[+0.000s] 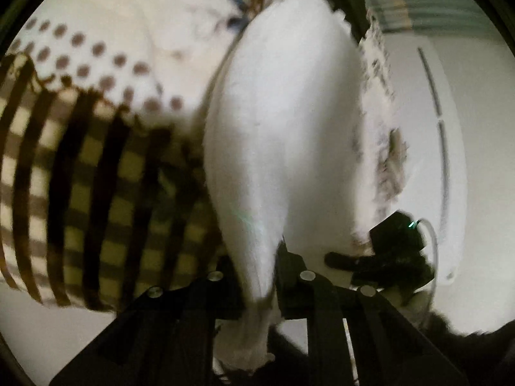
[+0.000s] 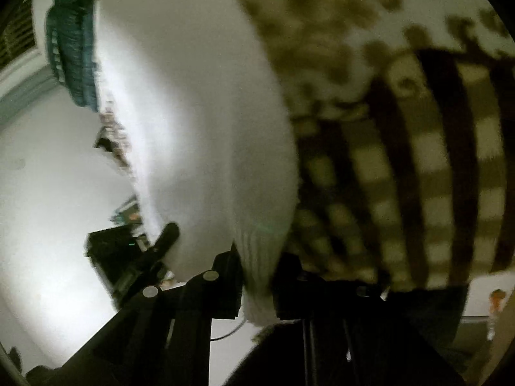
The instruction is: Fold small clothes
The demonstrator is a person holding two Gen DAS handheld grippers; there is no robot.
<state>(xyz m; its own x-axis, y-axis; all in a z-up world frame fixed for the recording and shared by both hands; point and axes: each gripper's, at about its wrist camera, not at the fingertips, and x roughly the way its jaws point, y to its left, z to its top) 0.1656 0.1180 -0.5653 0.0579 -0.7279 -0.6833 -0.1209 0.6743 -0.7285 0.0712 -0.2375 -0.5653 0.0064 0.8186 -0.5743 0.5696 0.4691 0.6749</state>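
Two tongs are each clamped on the same white cloth. In the left wrist view the left tongs [image 1: 273, 276] are closed on a narrow gathered edge of the white cloth [image 1: 283, 122], which rises from between the black fingers and spreads wide up the middle of the picture. In the right wrist view the right tongs [image 2: 257, 289] pinch a ribbed-looking edge of that cloth [image 2: 193, 112] in the same way, with the fabric ballooning up and to the left.

Each camera also catches the other tool: the right tongs [image 1: 379, 257] show as a dark shape at the cloth's lower right edge in the left view, and the left tongs [image 2: 145, 254] sit at its lower left edge in the right view. The cloth hangs stretched between them, lifted off the pale counter [image 1: 476, 160] that shows beyond it.

Behind the cloth lies a checked garment [image 1: 96, 193] in brown and yellowish squares, and above it a white piece with brown dots [image 1: 96, 58]. A cream piece with a blue and brown print [image 1: 244, 6] lies further back. In the right view the checked garment [image 2: 418, 177] and dotted piece [image 2: 370, 16] fill the right side, and a teal fabric [image 2: 74, 38] sits at the upper left. Both pictures are blurred, so fine detail is unclear.
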